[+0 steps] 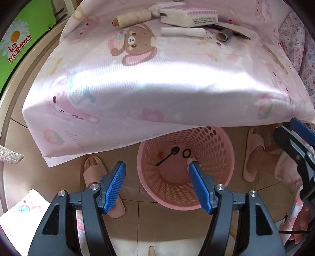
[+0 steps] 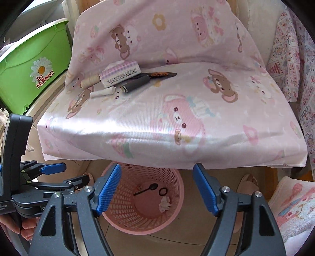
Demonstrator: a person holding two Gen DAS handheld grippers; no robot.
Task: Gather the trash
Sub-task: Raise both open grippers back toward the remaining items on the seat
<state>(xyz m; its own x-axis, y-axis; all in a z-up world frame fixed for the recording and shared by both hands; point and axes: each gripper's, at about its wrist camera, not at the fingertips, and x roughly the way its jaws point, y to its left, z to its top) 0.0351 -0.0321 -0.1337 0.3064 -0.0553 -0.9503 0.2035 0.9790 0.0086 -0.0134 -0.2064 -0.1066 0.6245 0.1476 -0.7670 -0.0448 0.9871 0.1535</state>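
Observation:
A pink perforated basket [image 1: 224, 157] [image 2: 175, 181] stands on the floor under the front edge of a seat draped in pink bear-print cloth [image 1: 137, 82] [image 2: 177, 118]. Inside lie a black spoon [image 1: 169, 154] [image 2: 146, 189], a black ring [image 1: 186, 152] [image 2: 163, 191] and a crumpled tissue [image 2: 165, 203]. Both grippers hover above the basket, open and empty: left [image 1: 157, 173], right [image 2: 157, 177]. On the seat lie a thread spool [image 1: 132, 17] [image 2: 89, 80], a tissue pack [image 1: 189, 16] [image 2: 121, 72], a white roll [image 1: 183, 31] [image 2: 102, 92], a dark tube [image 1: 224, 35] [image 2: 136, 83] and a dark wrapper [image 2: 161, 74].
A green "La Mamma" box [image 1: 21, 39] [image 2: 33, 67] stands at the left. Pink slippers [image 1: 94, 173] [image 1: 253, 153] lie on the tiled floor either side of the basket. A patterned towel [image 2: 295, 206] lies at the right. The left gripper also shows in the right wrist view [image 2: 53, 168].

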